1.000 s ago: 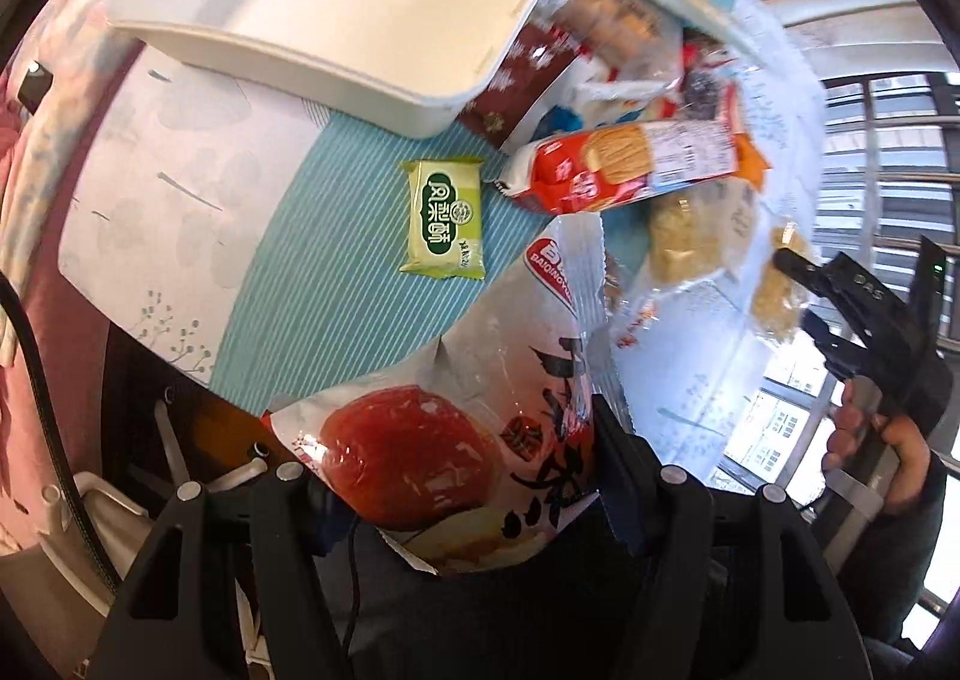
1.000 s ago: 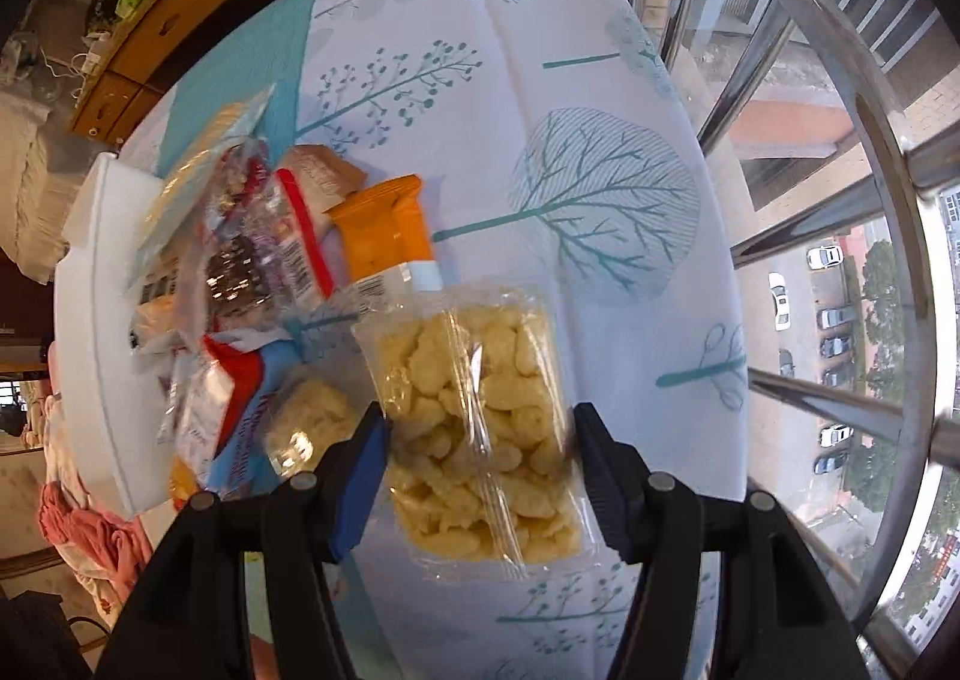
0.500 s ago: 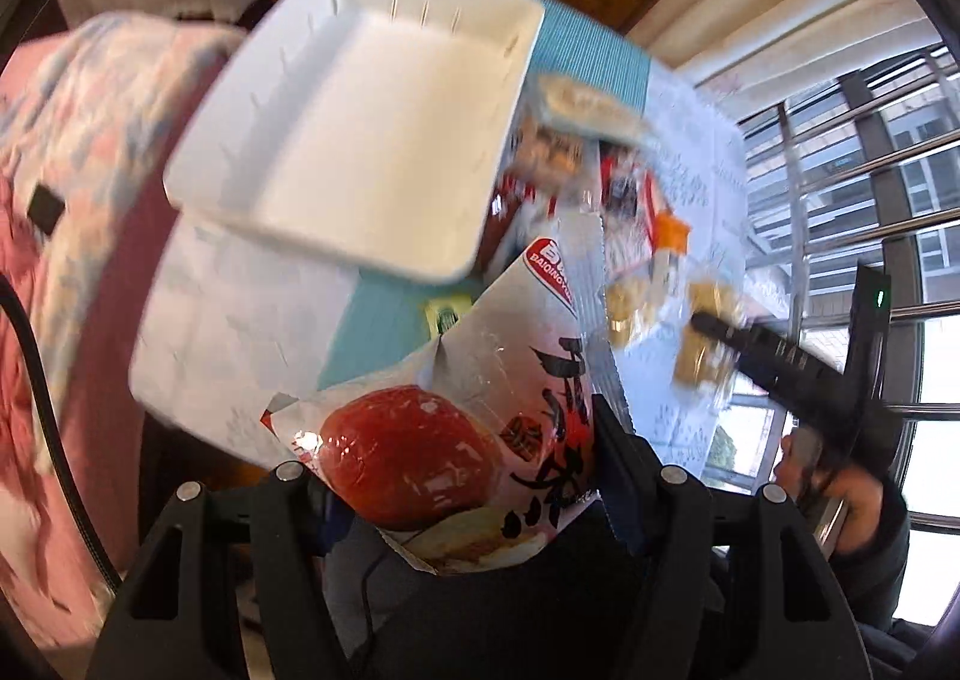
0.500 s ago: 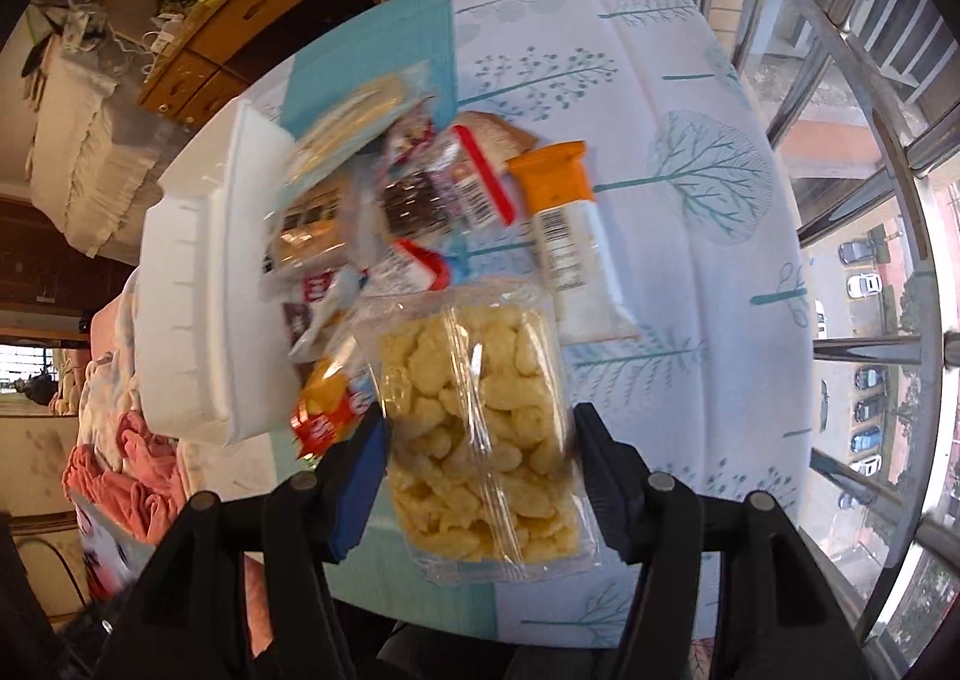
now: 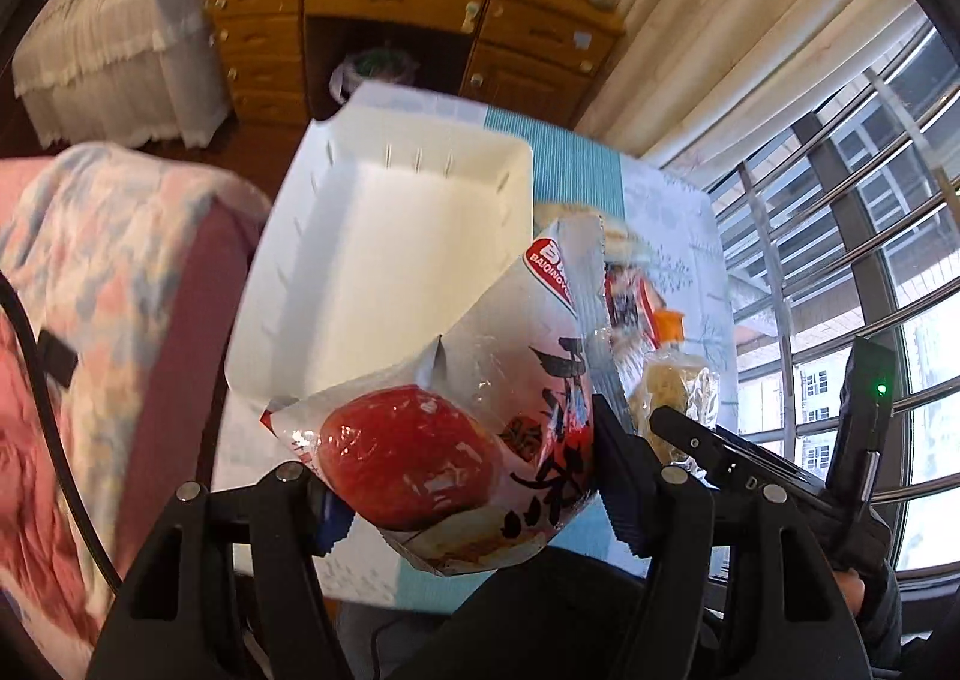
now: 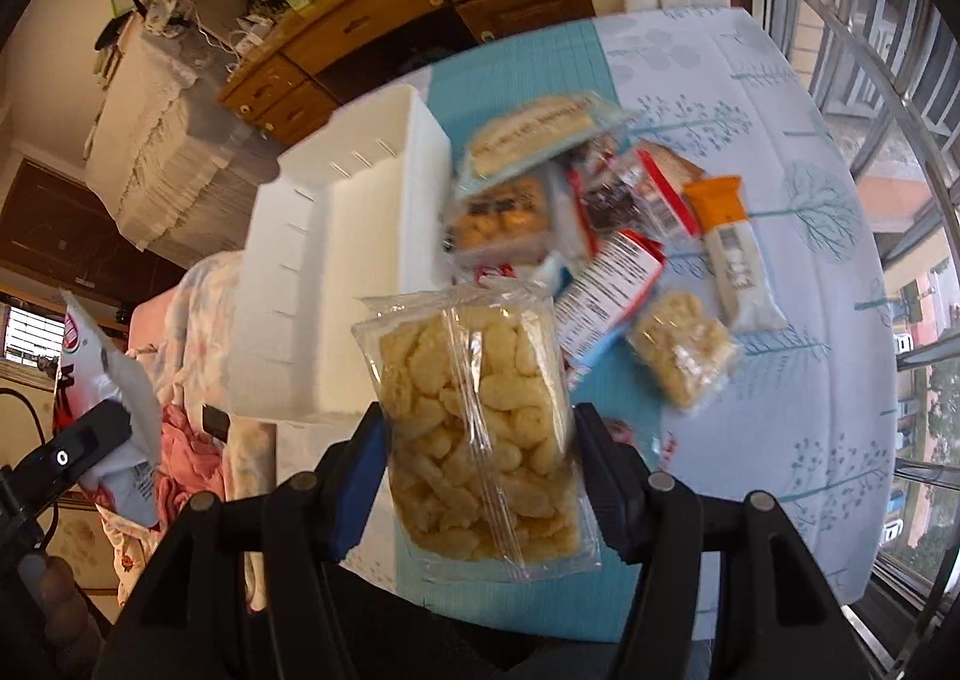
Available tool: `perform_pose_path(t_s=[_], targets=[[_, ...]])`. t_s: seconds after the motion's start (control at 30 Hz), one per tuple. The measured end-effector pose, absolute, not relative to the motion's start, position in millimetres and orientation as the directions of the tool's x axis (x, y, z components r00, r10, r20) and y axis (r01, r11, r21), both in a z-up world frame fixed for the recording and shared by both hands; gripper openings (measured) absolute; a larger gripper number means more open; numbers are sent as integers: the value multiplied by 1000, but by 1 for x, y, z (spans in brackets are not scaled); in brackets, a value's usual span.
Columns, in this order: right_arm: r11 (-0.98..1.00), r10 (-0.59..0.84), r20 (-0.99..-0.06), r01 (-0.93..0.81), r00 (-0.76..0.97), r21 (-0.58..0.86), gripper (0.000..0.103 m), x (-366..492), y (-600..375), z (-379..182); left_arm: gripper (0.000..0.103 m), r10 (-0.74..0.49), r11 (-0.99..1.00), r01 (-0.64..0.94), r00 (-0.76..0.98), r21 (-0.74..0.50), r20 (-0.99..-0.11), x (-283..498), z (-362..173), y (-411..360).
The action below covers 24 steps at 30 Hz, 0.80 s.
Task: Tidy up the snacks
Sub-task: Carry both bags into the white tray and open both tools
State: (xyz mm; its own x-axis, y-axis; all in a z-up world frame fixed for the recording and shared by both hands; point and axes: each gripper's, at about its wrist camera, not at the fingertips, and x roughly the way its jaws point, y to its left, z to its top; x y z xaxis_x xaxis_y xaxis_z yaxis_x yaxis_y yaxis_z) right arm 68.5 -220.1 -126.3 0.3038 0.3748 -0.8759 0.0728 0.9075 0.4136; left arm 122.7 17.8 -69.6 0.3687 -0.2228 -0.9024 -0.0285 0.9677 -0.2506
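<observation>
My left gripper (image 5: 462,476) is shut on a silver snack bag with a red fruit picture (image 5: 456,428), held high over the table near the white bin (image 5: 384,236). In the right wrist view my right gripper (image 6: 480,470) is shut on a clear bag of pale puffed snacks (image 6: 480,428), lifted above the table's near edge beside the white bin (image 6: 336,284). The left gripper (image 6: 78,452) with its silver bag (image 6: 102,368) shows at the far left of that view. The right gripper (image 5: 750,458) appears low right in the left wrist view.
Several snack packets lie heaped on the tree-patterned tablecloth (image 6: 780,140) right of the bin, among them an orange-ended bar (image 6: 726,236) and a small clear bag of puffs (image 6: 684,350). A pink blanket (image 5: 90,272) lies left, a wooden dresser (image 5: 408,20) behind, window bars at the right.
Both grippers have risen and drawn back from the table with their bags still gripped. The views now take in the whole bin, the dresser and the room beyond.
</observation>
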Motion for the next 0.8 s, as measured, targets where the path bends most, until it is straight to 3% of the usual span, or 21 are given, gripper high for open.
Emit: perform_pose_path(t_s=[0.47,0.8], targets=[[880,395,-747,12,534,474,61,67,-125,-100,67,-277,960,161,456,-228,-845,166,-75,87],[898,367,-747,-1,555,440,61,65,-74,-103,70,-346,934,248,459,-256,-818,185,-93,112]])
